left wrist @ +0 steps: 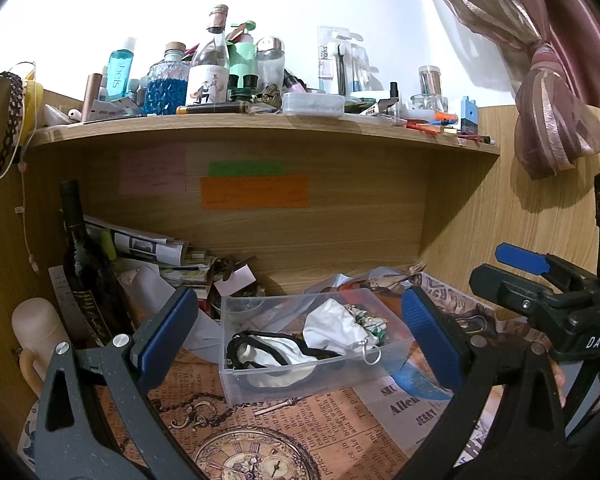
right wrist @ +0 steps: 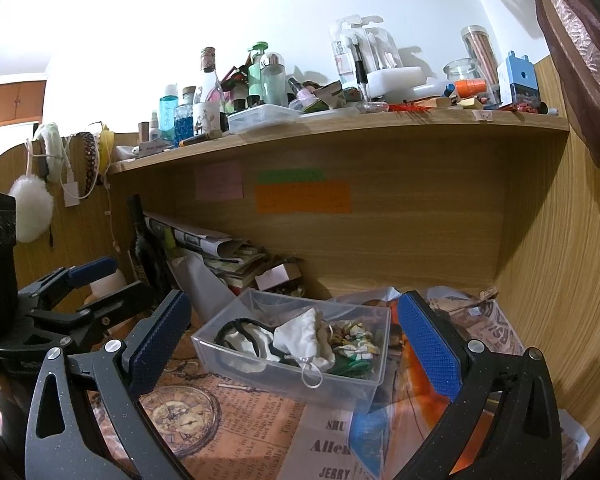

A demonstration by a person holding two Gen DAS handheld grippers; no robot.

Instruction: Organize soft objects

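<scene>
soft cloth items (left wrist: 332,328) lie inside the clear box (right wrist: 260,368) on the papered desk; left gripper (left wrist: 300,344) and right gripper (right wrist: 296,344) hang spread and empty, so approach level and pinch fabric only.

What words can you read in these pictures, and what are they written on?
"Allen" and "JERRY": the newspaper-print paper under the clear box.
"DAS": the right gripper, seen from the left camera.
"harks": the white blister pack on the shelf, its start cut off.
Sticky notes, bottle labels and the small newsprint: too blurred or small to read.
</scene>
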